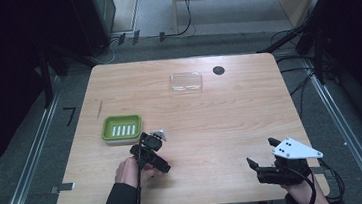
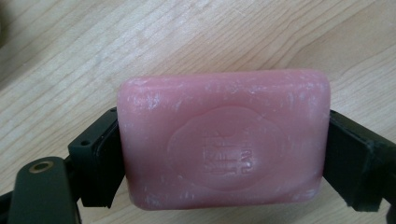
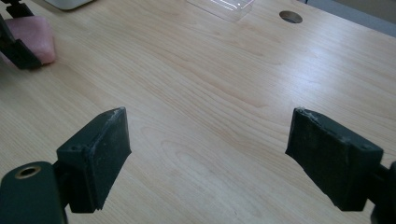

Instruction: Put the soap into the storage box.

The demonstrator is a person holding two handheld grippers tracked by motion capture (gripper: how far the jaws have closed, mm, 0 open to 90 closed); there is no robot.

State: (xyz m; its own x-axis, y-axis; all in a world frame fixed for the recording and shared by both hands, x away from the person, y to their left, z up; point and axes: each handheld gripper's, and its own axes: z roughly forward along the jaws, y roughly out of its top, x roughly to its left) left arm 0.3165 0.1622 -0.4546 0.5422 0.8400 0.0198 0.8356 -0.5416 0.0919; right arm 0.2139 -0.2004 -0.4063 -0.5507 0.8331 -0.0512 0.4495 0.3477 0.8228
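Left gripper (image 2: 223, 154) clamped on pink soap (image 2: 223, 140), unseen from above; green dish (image 1: 121, 128) at eleven o'clock. Right gripper (image 3: 208, 158) spread wide over bare table (image 3: 210, 93).

The green soap dish (image 1: 121, 128) stands just beyond the left gripper (image 1: 155, 137) and blocks a straight path toward the table's (image 1: 231, 122) left side. The clear plastic lid (image 1: 186, 82) and a dark round hole (image 1: 218, 70) sit well apart near the far edge. Between them and the right gripper (image 3: 205, 154), with its jaws wide apart, the wood lies bare and passable
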